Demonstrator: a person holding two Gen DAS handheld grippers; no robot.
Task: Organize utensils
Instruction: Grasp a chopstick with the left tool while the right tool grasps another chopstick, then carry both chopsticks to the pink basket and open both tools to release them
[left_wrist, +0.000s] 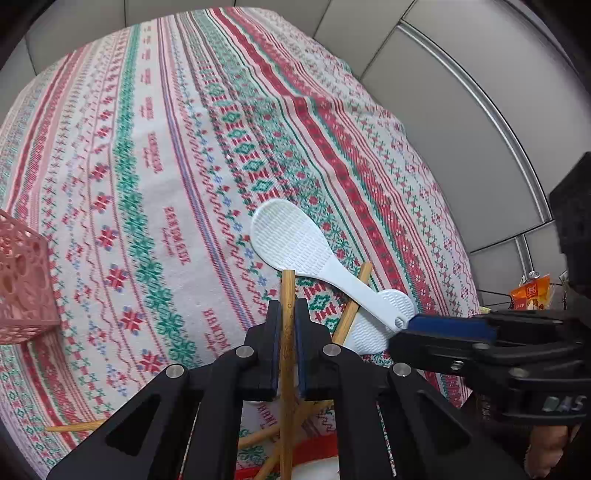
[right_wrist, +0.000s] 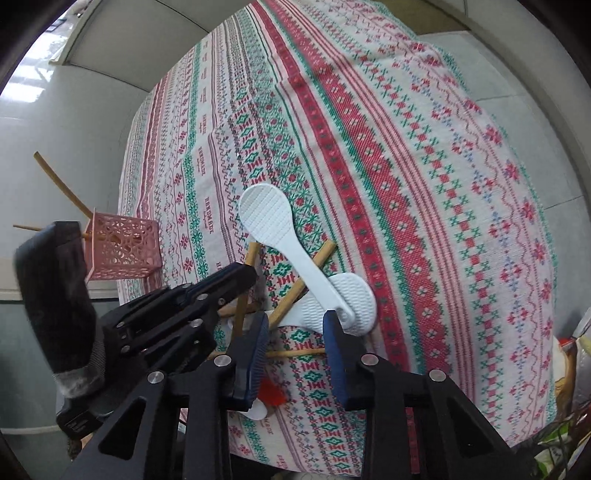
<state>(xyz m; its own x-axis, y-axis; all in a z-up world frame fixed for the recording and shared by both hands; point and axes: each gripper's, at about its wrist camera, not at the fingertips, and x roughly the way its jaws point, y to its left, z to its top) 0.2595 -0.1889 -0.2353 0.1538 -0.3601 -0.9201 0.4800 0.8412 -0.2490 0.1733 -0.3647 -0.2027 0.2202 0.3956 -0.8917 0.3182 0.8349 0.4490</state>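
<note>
My left gripper (left_wrist: 288, 306) is shut on a bamboo chopstick (left_wrist: 287, 295) that stands nearly upright between its pads; the right wrist view shows this gripper (right_wrist: 236, 280) coming in from the left. A white rice paddle (left_wrist: 291, 236) (right_wrist: 266, 214) lies on the patterned tablecloth, crossing a second white paddle (left_wrist: 365, 334) (right_wrist: 354, 295) and several loose chopsticks (right_wrist: 303, 280). My right gripper (right_wrist: 295, 326) (left_wrist: 406, 332) stands open over this pile. Its right fingertip is against the top paddle's handle end, and nothing is pinched.
A pink lattice basket (right_wrist: 122, 247) (left_wrist: 22, 280) with chopsticks poking out of it stands near the table's left edge. Something red (right_wrist: 273, 395) lies under my fingers. An orange packet (left_wrist: 532, 291) sits beyond the right edge. The tablecloth (left_wrist: 147, 147) stretches far ahead.
</note>
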